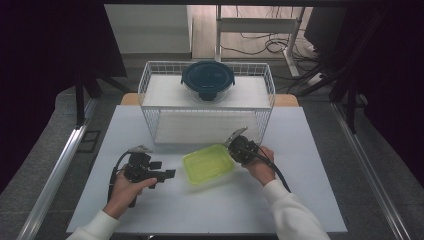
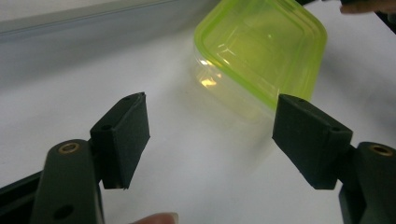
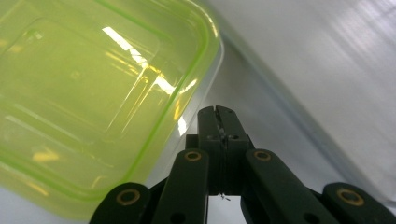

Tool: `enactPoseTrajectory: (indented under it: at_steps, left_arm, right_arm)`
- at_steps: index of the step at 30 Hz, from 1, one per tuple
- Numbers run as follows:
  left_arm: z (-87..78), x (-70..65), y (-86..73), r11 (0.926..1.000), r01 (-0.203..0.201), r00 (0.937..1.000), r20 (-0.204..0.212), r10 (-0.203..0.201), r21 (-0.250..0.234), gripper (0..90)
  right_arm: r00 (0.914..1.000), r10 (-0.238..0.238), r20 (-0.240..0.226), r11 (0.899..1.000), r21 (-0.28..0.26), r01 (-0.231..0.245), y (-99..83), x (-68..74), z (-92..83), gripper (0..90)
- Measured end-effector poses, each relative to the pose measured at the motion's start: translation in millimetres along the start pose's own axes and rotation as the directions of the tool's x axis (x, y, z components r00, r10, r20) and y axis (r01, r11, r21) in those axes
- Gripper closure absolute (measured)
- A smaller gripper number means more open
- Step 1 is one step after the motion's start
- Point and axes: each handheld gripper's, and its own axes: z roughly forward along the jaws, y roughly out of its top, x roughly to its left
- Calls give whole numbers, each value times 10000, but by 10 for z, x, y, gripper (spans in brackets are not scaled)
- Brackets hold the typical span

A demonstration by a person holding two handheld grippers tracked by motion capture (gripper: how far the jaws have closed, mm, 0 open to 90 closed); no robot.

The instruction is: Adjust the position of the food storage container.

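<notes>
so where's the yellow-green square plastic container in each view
High view: the yellow-green square plastic container sits centre, on the white table between the grippers.
Left gripper view: upper right, beyond the open jaws.
Right gripper view: upper left, beside the shut jaws.
Shared landmark: white wire basket's base, just behind the container.

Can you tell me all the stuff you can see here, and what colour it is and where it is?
Box: 1, clear with green lid, middle of table, between the claws.
Basket: 1, white wire, back of table.
Bowl: 1, clear with dark blue lid, on the basket.
Table: 1, white.
Left claw: 1, black, open, left of the box.
Right claw: 1, black, shut, at the box's right edge.
Hands: 2, white sleeves, one per claw.
</notes>
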Motion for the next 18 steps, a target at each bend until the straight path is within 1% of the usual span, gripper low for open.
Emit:
enactPoseTrajectory:
  at_steps: [2,6,9,12,15,18]
  left_arm:
    - [-9,11,0,10000,18,10000,-64,-19,-17,268]
    - [-16,38,3,9999,96,9998,-156,-97,-55,268]
    - [-18,53,3,9999,145,9997,-203,-147,-66,268]
    - [-21,62,3,9998,178,9996,-206,-179,-82,268]
    - [-23,71,2,9998,191,9995,-234,-192,-69,268]
    - [-29,81,3,9997,216,9994,-261,-218,-88,268]
  right_arm:
    - [9999,46,-96,10000,-22,-47,-20,58,-11,888]
    - [9996,-27,-265,9999,-139,23,-43,127,-31,888]
    - [9992,7,-389,9998,-188,-15,-50,180,-42,887]
    - [9988,-57,-492,9998,-209,47,-51,218,-48,887]
    - [9980,-221,-600,9996,-200,209,-49,266,-57,887]
    - [9968,-254,-754,9994,-255,235,-50,319,-66,888]
